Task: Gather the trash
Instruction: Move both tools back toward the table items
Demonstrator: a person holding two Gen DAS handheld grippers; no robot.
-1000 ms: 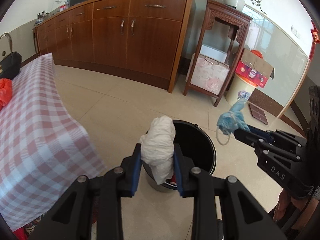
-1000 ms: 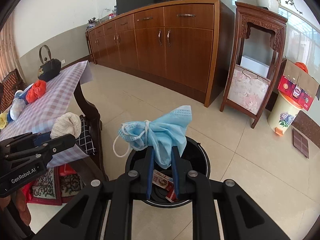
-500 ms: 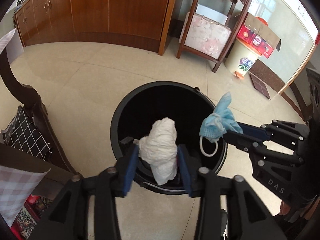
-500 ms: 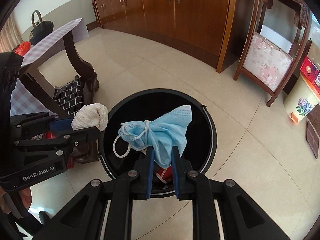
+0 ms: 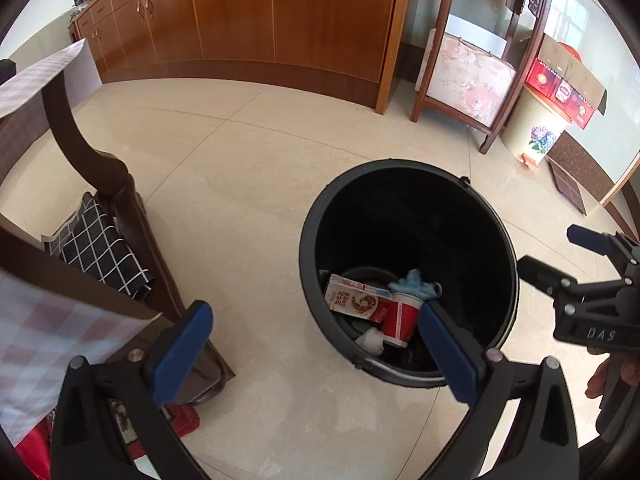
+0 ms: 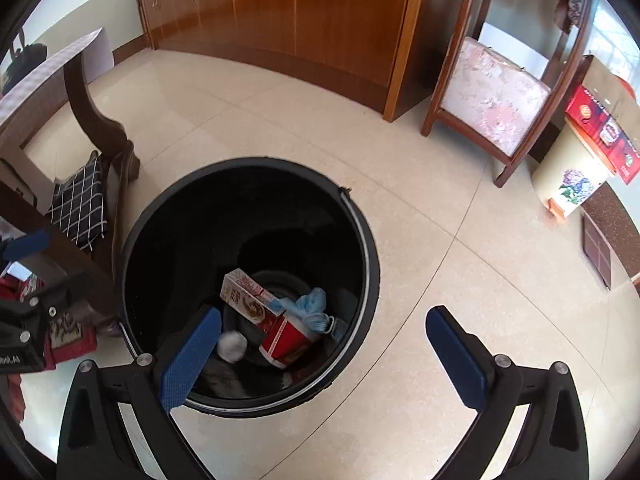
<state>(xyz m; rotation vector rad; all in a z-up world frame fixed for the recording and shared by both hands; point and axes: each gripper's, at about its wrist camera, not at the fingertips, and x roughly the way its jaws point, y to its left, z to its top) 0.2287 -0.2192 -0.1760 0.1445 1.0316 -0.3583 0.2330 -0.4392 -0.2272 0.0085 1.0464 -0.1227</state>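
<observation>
Both claws, left claw [image 5: 316, 354] and right claw [image 6: 322, 352], have just sprung wide and hold nothing above the round black plastic bin [image 6: 370, 248]; the crumpled white tissue [image 6: 232, 346] and blue face mask [image 6: 314, 308] lie inside. Drop-off looks done; next likely calls for fetching more trash.

Daylight floods my view from the window [image 5: 580, 12] side. Beyond the cabinet [image 5: 280, 20], fisheye edges bend; the bin [image 5: 496, 240] interior stays dark.

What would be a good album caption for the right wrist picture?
Open hand-held gripper above a black bin holding a blue mask, red cup and carton.
</observation>
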